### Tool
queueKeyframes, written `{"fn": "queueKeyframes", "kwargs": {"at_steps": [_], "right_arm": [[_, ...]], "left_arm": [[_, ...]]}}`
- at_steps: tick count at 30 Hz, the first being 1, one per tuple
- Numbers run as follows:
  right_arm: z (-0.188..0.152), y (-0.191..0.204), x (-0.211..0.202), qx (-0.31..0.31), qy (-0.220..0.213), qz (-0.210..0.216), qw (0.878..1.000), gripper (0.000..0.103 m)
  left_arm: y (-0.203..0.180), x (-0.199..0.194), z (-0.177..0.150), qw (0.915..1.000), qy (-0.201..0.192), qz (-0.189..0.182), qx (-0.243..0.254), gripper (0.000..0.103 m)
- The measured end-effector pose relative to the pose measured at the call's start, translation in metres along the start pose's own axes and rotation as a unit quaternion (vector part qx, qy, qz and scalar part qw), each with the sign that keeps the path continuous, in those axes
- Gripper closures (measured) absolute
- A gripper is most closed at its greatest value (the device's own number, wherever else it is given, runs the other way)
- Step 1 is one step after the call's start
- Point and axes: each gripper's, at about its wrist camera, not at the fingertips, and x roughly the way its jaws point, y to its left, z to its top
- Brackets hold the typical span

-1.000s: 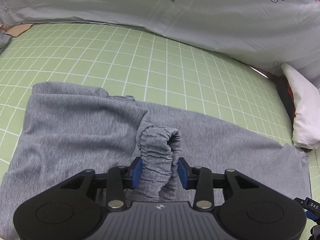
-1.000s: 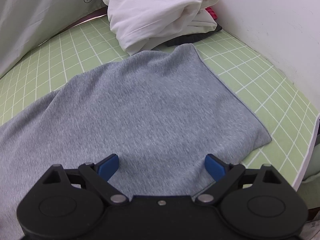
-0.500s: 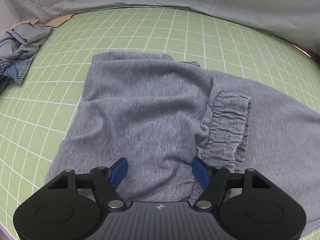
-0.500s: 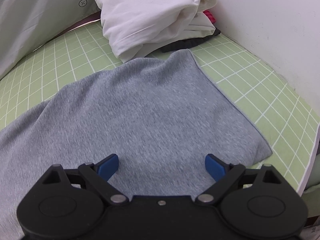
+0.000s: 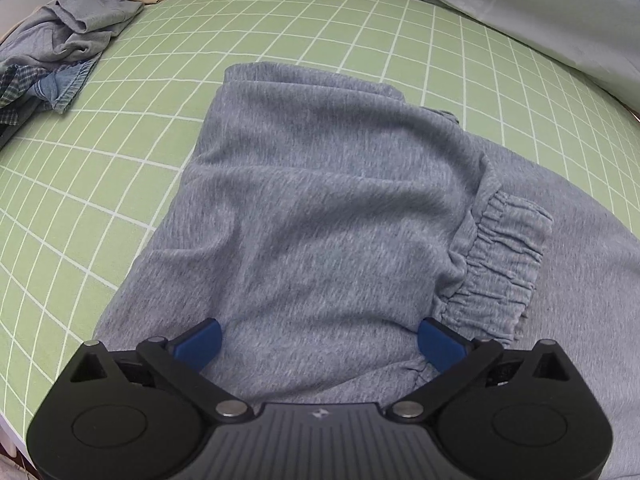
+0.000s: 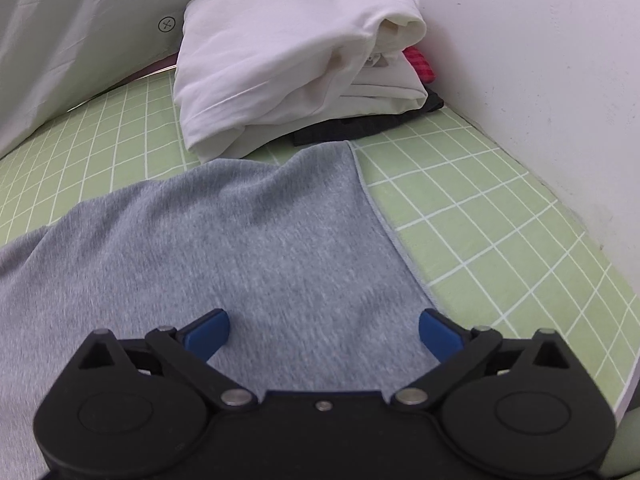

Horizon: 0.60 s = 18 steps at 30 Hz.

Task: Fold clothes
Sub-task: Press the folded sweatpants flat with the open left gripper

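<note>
A grey sweatshirt [image 5: 328,208] lies spread on the green grid mat [image 5: 280,20]. One sleeve is folded across the body, and its ribbed cuff [image 5: 500,260] rests flat at the right. My left gripper [image 5: 319,346] hangs just over the folded sleeve with its jaws opening wide; the blue pads stand apart and pinch no cloth. In the right wrist view the same grey sweatshirt [image 6: 240,248] runs to its hem edge [image 6: 384,224] at the right. Above that part my right gripper [image 6: 324,332] is also opening, with only flat cloth under the gap.
A stack of folded white clothes [image 6: 296,64] over dark and red items sits against the white wall [image 6: 540,60]. A crumpled pile of grey and denim garments [image 5: 60,48] lies far left. A pale printed sheet [image 5: 520,8] borders the mat's far side.
My left gripper has let go of the ribbed cuff, which now lies flat on the sweatshirt, and has swung left with its jaws spreading. My right gripper has shifted toward the white stack and widened slightly.
</note>
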Motion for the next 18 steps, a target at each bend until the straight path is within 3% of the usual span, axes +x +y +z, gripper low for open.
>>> {"fn": "queueKeyframes", "kwargs": {"at_steps": [3,12,15,17,18], "right_arm": [[0.003,-0.002,0.007,0.001,0.002,0.026,1.0,0.0],[0.003,0.005,0.009,-0.003,-0.011,0.027,1.0,0.003],[0.0,0.009,0.004,-0.007,-0.015,0.033,0.999,0.018],[-0.001,0.013,-0.001,-0.011,-0.018,0.039,0.999,0.037],[-0.001,0.015,-0.003,-0.012,-0.02,0.042,0.999,0.06]], "left_arm": [[0.002,0.002,0.001,0.9999,0.008,-0.005,-0.014,0.0],[-0.002,-0.002,-0.007,0.9995,-0.004,-0.002,-0.031,0.0],[-0.003,-0.003,-0.01,0.9994,-0.01,-0.002,-0.033,0.0],[-0.003,-0.004,-0.012,0.9993,-0.013,-0.003,-0.034,0.0],[-0.003,-0.005,-0.012,0.9993,-0.015,-0.002,-0.033,0.0]]}}
